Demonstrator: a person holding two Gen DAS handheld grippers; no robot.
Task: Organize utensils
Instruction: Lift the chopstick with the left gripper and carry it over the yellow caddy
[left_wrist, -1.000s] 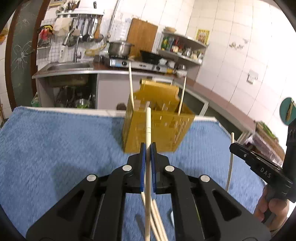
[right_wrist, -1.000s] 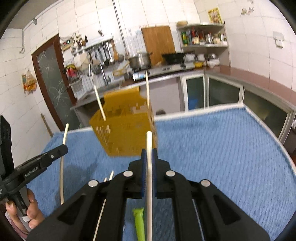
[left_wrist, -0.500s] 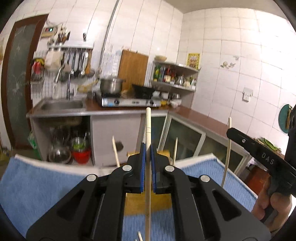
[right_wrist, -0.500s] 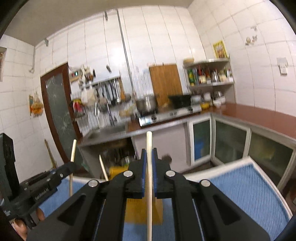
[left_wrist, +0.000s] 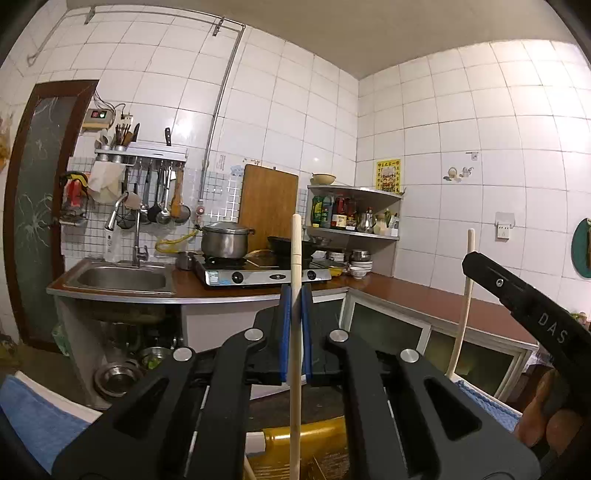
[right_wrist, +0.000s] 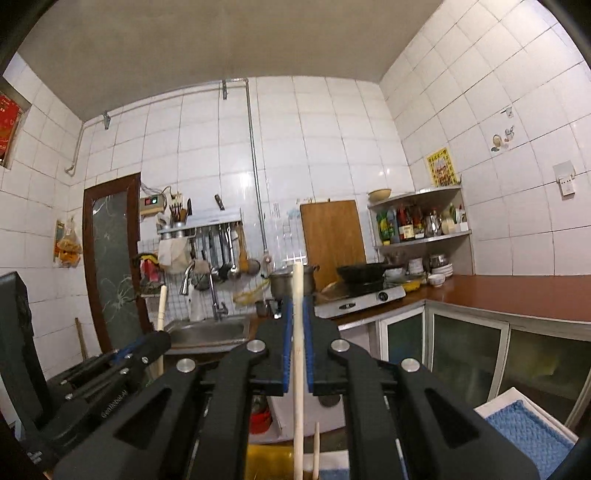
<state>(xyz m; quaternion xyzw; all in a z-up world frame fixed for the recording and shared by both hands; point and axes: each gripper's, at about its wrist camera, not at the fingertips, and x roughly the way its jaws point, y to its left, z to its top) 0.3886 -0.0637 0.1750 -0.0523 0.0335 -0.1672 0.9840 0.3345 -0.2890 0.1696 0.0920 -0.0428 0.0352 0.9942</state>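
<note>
My left gripper (left_wrist: 295, 291) is shut on a pale wooden chopstick (left_wrist: 295, 254) that stands upright between its blue pads. My right gripper (right_wrist: 298, 306) is likewise shut on a second upright chopstick (right_wrist: 298, 288). Both point level, high above the table. The yellow slotted utensil basket (left_wrist: 291, 435) shows only as a rim at the bottom of the left wrist view, below the chopstick; its yellow edge (right_wrist: 266, 458) also peeks under my right gripper, with another chopstick (right_wrist: 316, 454) standing in it. Each gripper appears in the other's view: the right one (left_wrist: 524, 299) with its chopstick, the left one (right_wrist: 122, 362) likewise.
The blue towel-covered table (left_wrist: 33, 417) lies low at the frame edges (right_wrist: 532, 432). Beyond stand a sink counter (left_wrist: 122, 280), a gas stove with a pot (left_wrist: 225, 240), a wooden cutting board (left_wrist: 267, 206), a corner shelf of bottles (left_wrist: 351, 214) and a hand (left_wrist: 546, 413) on the right gripper's handle.
Both grippers have risen and tilted up to level, each still clamping its chopstick. The basket and blue towel have dropped from mid-frame to the bottom edge of both views.
</note>
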